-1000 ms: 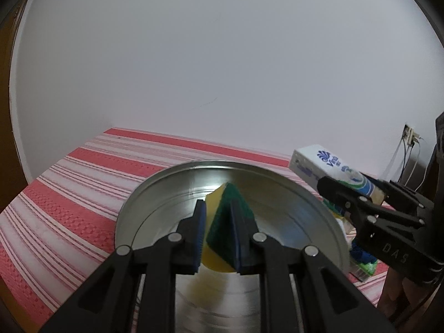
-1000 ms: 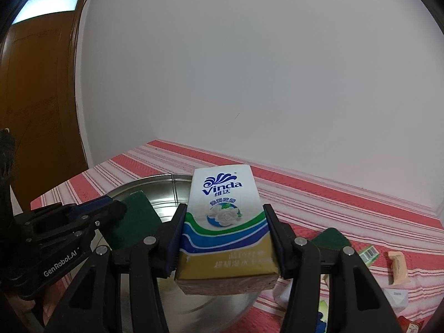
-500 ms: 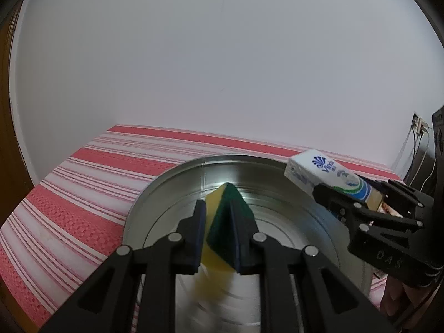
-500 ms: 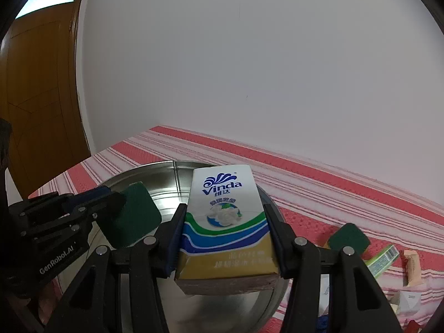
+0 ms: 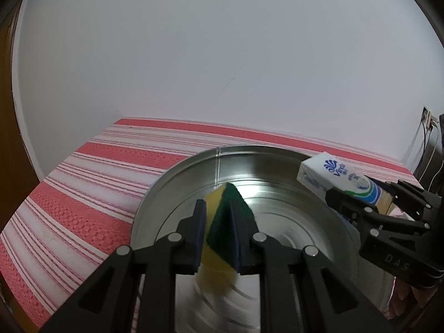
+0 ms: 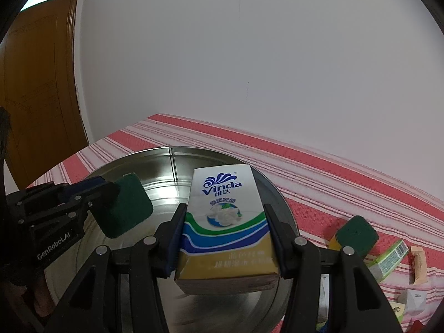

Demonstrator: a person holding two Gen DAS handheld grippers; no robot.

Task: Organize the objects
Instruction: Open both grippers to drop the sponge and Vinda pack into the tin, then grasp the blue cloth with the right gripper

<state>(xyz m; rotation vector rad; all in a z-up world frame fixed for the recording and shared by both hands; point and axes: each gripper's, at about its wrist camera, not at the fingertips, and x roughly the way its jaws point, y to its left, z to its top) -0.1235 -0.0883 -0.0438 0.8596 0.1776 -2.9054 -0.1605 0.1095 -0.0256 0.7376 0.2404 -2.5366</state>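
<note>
My left gripper (image 5: 217, 215) is shut on a yellow and green sponge (image 5: 222, 227) and holds it over the round metal basin (image 5: 277, 172). The sponge also shows at the left of the right wrist view (image 6: 125, 208). My right gripper (image 6: 224, 216) is shut on a white Vinda tissue pack (image 6: 224, 211) and holds it above the basin's right side (image 6: 166, 158). The pack also shows at the right of the left wrist view (image 5: 338, 183).
The basin stands on a red and white striped cloth (image 5: 97, 174). To its right lie another green sponge (image 6: 356, 234), a green box (image 6: 388, 259) and several small packets (image 6: 417, 260). A white wall is behind, a wooden door (image 6: 36, 97) to the left.
Both grippers have moved further over the basin with their loads. The basin looks larger and more centred in both views.
</note>
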